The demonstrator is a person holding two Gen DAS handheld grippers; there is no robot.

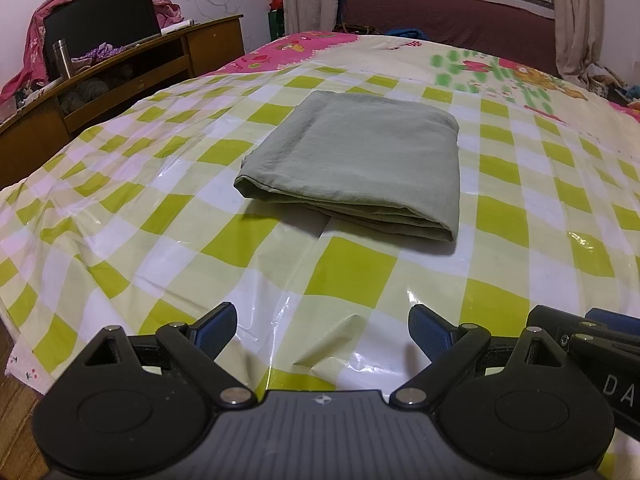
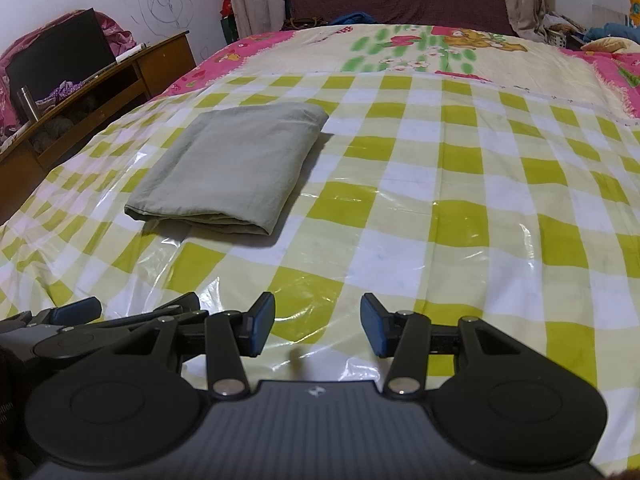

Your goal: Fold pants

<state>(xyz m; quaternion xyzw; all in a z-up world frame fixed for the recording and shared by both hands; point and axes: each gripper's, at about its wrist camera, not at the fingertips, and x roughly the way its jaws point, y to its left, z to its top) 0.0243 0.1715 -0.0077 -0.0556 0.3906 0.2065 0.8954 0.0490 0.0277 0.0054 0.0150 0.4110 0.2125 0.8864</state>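
The sage-green pants (image 1: 356, 160) lie folded into a compact rectangle on the checkered plastic bed cover (image 2: 460, 208), well ahead of both empty, wide-open grippers — dead ahead of the left gripper (image 1: 322, 330), ahead-left of the right gripper (image 2: 318, 326).

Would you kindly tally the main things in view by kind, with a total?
Folded pants: 1
Grippers: 2, left and right, both open
Checked cover: 1
Steel flask: 1
Dark screen: 1
Total: 6
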